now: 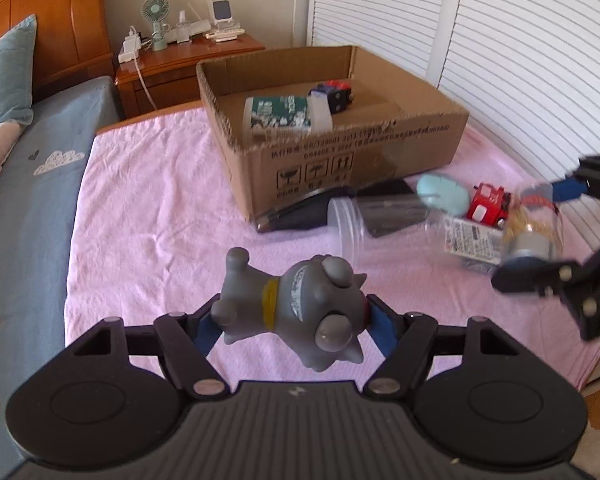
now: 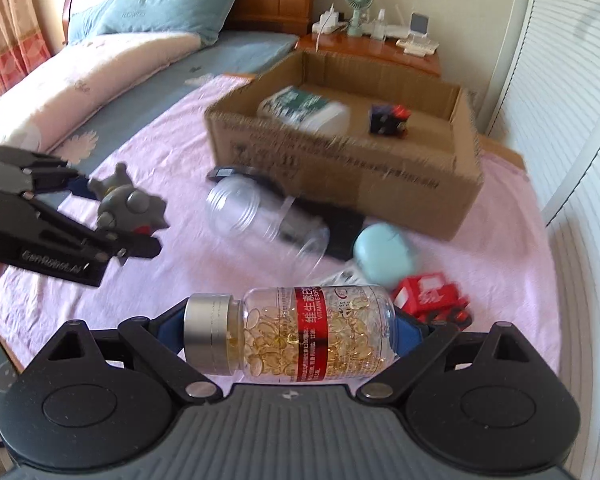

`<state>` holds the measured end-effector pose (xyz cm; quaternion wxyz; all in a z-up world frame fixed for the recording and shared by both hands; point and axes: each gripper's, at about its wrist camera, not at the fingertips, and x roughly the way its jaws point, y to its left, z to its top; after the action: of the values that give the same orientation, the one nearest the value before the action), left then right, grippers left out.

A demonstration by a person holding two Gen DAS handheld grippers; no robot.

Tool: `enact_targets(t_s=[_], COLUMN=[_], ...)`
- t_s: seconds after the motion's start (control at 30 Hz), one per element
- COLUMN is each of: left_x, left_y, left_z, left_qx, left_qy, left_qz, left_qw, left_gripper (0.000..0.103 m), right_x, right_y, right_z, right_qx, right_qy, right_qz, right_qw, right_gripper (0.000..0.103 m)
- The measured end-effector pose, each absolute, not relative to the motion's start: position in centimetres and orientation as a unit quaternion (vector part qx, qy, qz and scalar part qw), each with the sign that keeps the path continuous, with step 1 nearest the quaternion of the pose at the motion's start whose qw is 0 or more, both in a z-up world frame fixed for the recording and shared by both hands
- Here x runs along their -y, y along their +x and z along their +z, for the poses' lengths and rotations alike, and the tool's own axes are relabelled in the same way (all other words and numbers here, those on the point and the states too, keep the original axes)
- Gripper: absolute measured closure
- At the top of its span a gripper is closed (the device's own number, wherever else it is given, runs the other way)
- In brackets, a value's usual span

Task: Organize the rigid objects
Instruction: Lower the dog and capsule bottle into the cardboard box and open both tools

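Here, left claw clamping grey toy, right claw gripping capsule bottle.

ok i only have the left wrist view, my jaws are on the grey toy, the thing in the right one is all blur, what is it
Observer: A clear bottle of yellow capsules, lying crosswise between the right gripper's jaws.
Operator: how is it gripped
Observer: End to end: one pad on its silver cap, the other on its base.
Operator: what does the label look like
Observer: A red band with white writing runs around the middle.
Operator: anything past the bed on that side
Observer: A red and orange checked curtain hangs beyond the pillows.
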<state>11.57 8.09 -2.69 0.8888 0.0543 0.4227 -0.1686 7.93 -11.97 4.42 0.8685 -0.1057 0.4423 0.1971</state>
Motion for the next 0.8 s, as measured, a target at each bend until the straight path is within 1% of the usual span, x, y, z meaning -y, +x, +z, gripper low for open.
enact_targets(t_s=[0.17, 0.3, 0.53, 0.57, 0.6, 0.8], left_x=[-7.5, -7.1, -7.0, -7.0, -6.9, -6.7], left_y=[13.2, 14.7, 17.1, 17.4, 17.8, 20.0], left_z=[-1.1, -0.1, 1.4, 1.5, 1.7, 2.4], left_qx=[-0.413, -0.405, -0.392, -0.39, -0.389, -0.386], left_qy=[0.051, 0.048, 0.039, 0.039, 0.037, 0.032], left_qz=[-0.177, -0.175, -0.16, -0.158, -0.155, -0.153], left_qw=[0.892, 0.896, 0.905, 0.906, 0.907, 0.909], left_gripper=[0.031, 0.031, 0.031, 0.031, 0.031, 0.031], right_x=[12.8, 13.1, 13.3, 13.2, 13.2, 14.0], right_y=[11.6, 15.8, 22.7, 23.2, 23.4, 22.4], right_z=[7.5, 8.7, 6.5, 6.1, 5.8, 6.2], right_qx=[-0.399, -0.38, -0.413, -0.414, -0.412, -0.402], right_qy=[-0.109, -0.101, -0.077, -0.075, -0.074, -0.042], right_qz=[0.181, 0.167, 0.151, 0.15, 0.149, 0.152], right_qw=[0.892, 0.904, 0.895, 0.895, 0.896, 0.902], right_gripper=[0.005, 0.005, 0.005, 0.003, 0.0, 0.0])
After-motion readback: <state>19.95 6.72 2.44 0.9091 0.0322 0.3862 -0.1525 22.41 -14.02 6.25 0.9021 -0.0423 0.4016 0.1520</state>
